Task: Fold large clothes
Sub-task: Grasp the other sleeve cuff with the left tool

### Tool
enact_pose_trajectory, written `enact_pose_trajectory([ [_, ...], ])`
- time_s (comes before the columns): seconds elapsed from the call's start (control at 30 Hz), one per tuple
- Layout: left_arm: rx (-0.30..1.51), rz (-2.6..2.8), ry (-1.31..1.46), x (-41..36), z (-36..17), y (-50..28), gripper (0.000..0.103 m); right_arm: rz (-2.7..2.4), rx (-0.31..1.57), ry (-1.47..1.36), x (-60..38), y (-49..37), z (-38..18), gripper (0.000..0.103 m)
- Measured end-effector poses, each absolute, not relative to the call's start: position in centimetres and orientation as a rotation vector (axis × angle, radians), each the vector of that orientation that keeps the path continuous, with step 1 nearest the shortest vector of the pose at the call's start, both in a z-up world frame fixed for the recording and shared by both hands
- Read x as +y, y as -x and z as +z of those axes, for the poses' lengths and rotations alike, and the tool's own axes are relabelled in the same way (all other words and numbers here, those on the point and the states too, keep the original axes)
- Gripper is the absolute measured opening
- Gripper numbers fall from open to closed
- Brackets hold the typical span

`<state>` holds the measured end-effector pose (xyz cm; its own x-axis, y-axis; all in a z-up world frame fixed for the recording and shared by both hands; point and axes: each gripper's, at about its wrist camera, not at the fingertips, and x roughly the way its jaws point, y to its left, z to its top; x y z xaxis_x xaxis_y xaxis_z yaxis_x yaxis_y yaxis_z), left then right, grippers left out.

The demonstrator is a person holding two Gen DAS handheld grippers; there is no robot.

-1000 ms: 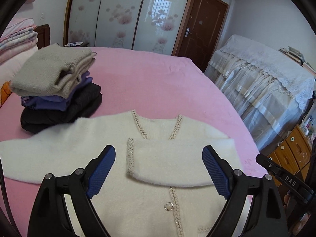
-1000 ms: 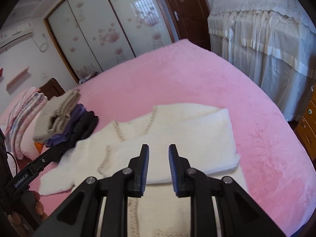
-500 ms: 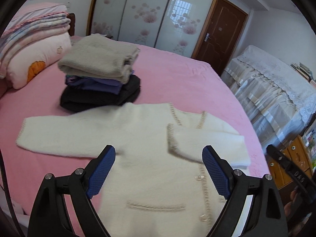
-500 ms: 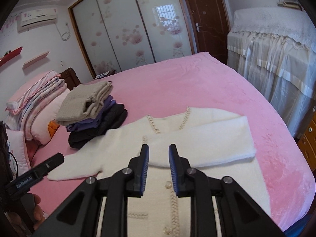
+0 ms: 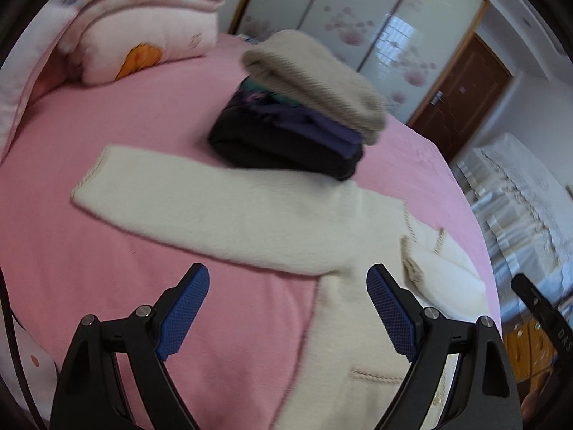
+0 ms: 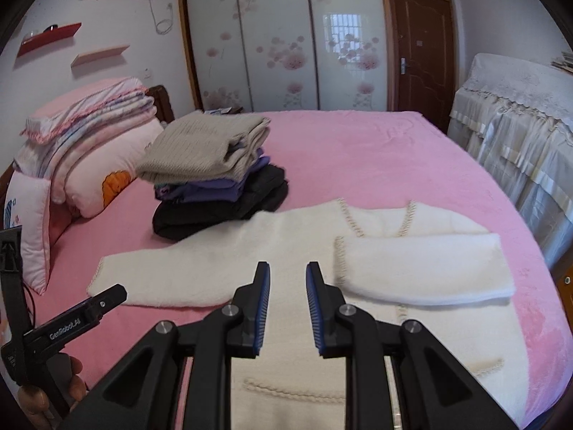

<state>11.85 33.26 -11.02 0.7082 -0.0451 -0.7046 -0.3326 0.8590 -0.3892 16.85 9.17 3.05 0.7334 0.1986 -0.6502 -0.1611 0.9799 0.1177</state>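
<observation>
The cream cardigan point(image 6: 297, 251) lies flat on the pink bed point(image 6: 376, 157), front side up, its buttoned placket running toward me. One sleeve point(image 6: 422, 268) is folded across the chest, its braided cuff near the middle of the cardigan; the other sleeve point(image 5: 215, 211) stretches straight out over the blanket, away from the body of the cardigan.

My left gripper point(image 5: 286, 308) hangs above the cardigan near the armpit of that outstretched sleeve, its blue pads spread wide with nothing between them, one finger over bare pink blanket and the other over cream knit. My right gripper point(image 6: 286, 308) hovers over the middle of the cardigan just short of the folded cuff; its pads stand a narrow gap apart, gripping nothing.

Just beyond the cardigan's shoulder on the outstretched side sits a stack of folded clothes point(image 6: 215, 175): a beige knit on top, purple pieces under it, black at the bottom. Beyond that stack lie pillows and folded quilts point(image 6: 86, 143). Behind the bed stand a sliding wardrobe point(image 6: 286, 43) with flower prints and a brown door point(image 6: 422, 50).
</observation>
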Motion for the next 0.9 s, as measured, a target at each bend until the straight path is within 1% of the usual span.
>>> enact_pose_trajectory([
  [0.27, 0.772, 0.298, 0.844, 43.3, -19.5, -12.2, 0.089, 0.281, 0.789, 0.066, 16.9, -18.7, -1.1, 0.021],
  [0.43, 0.699, 0.367, 1.065, 48.4, -24.6, -11.5, 0.087, 0.346, 0.825, 0.126, 20.9, -20.0, -3.9, 0.02],
  [0.53, 0.628, 0.369, 1.162, 50.2, -26.5, -11.8, 0.086, 0.367, 0.848, 0.141, 22.6, -21.0, -5.4, 0.02],
  [0.63, 0.583, 0.391, 1.17, 50.8, -27.0, -12.6, 0.085, 0.378, 0.867, 0.137, 23.9, -21.7, -6.5, 0.02],
  [0.67, 0.575, 0.402, 1.163, 50.9, -27.1, -13.0, 0.077, 0.382, 0.871, 0.138, 24.1, -21.9, -6.9, 0.02],
  [0.7, 0.582, 0.413, 1.158, 50.9, -27.1, -13.5, 0.059, 0.385, 0.875, 0.14, 24.3, -22.0, -7.1, 0.02],
  [0.73, 0.6, 0.421, 1.156, 50.9, -27.3, -14.1, 0.048, 0.386, 0.878, 0.144, 24.4, -22.1, -7.5, 0.02],
  [0.77, 0.616, 0.438, 1.163, 51.0, -27.7, -14.5, 0.031, 0.387, 0.883, 0.148, 24.4, -22.2, -7.7, 0.02],
  [0.8, 0.627, 0.452, 1.175, 51.4, -28.0, -14.8, 0.02, 0.387, 0.89, 0.149, 24.4, -22.3, -8.0, 0.02],
  [0.83, 0.627, 0.46, 1.2, 51.7, -28.5, -15.0, 0.018, 0.388, 0.9, 0.145, 24.3, -22.4, -8.3, 0.02],
  [0.9, 0.596, 0.451, 1.243, 51.9, -28.9, -14.9, 0.01, 0.387, 0.918, 0.131, 23.9, -22.7, -8.9, 0.02],
])
